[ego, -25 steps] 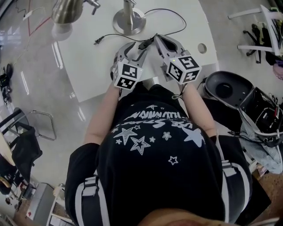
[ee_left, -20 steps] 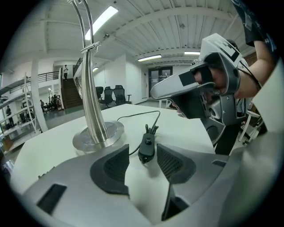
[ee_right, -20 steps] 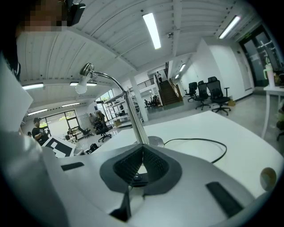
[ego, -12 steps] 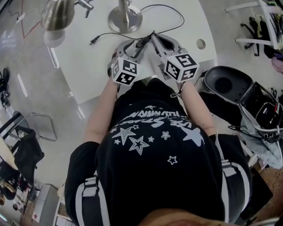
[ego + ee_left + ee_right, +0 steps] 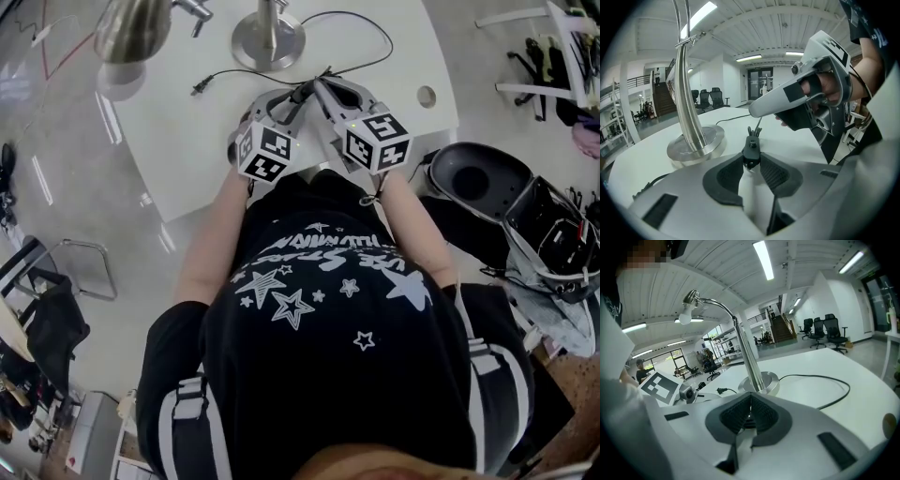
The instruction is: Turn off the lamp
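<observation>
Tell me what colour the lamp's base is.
The lamp base is shiny silver, clearest in the left gripper view.

Brushed-silver metal lamp (image 5: 269, 37). White table (image 5: 187, 131). Black inline cord switch (image 5: 751, 147). Grey shells, black pads, black-and-white marker cubes: left gripper (image 5: 751, 164), right gripper (image 5: 749, 399). Black T-shirt (image 5: 309, 375), white stars.

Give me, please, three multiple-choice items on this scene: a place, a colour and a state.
1. The round brushed-metal lamp base stands: A on the floor; B on the white tabletop; C on a chair.
2. The thin lamp cord is: A black; B red; C white.
3. The cord's black two-pin plug is: A in a socket; B hanging off the table; C lying loose on the tabletop.
Key: B, it rests on the tabletop; A, dark against the white; C, its bare pins show.
</observation>
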